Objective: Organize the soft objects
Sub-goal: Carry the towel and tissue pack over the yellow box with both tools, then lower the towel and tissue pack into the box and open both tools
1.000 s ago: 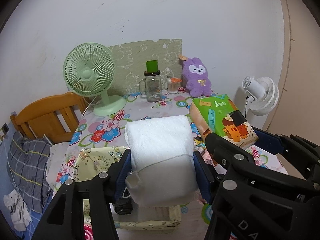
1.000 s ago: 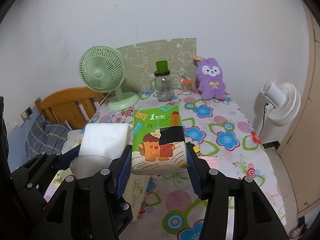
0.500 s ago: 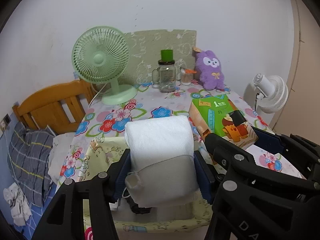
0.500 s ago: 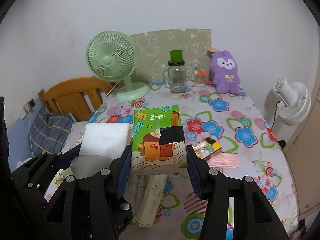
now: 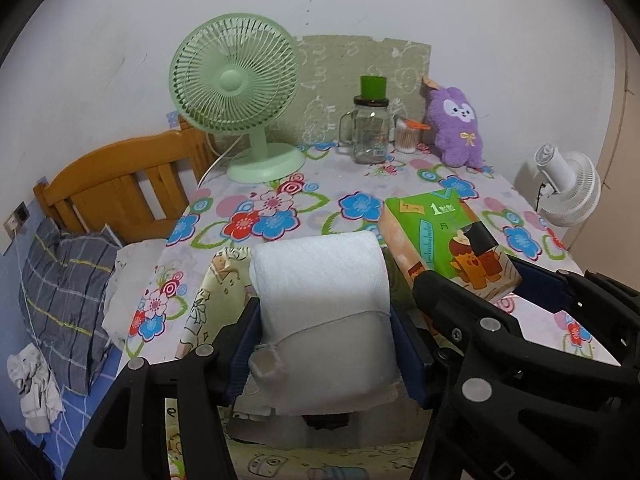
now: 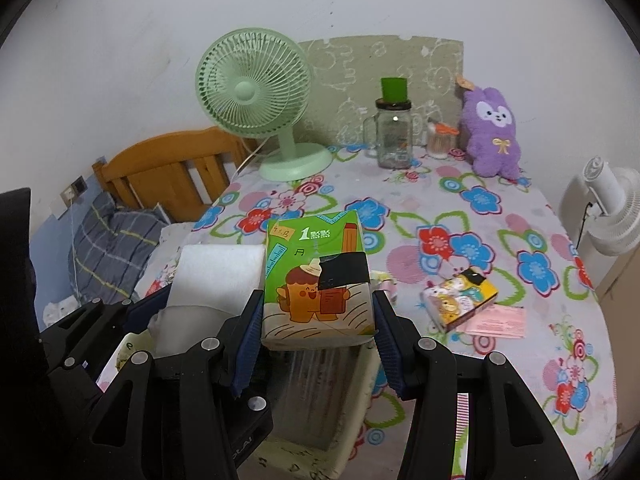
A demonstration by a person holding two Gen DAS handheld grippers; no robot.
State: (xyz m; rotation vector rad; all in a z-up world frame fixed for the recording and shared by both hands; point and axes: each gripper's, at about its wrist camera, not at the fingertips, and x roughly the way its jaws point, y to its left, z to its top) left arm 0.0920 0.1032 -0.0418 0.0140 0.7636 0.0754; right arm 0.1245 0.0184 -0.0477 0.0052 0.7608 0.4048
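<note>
Pinching a white paper roll (image 5: 320, 304) in the left gripper (image 5: 324, 340) above a cloth bin (image 5: 208, 296) | right gripper (image 6: 318, 332) clamped a green tissue pack (image 6: 316, 276), just right of the roll | near table (image 6: 460, 208) edge

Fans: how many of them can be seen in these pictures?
2. The green fan stands on the table at its far left, near the wall. The white fan is beside the table's right edge, off the tabletop. Others may be hidden.
</note>
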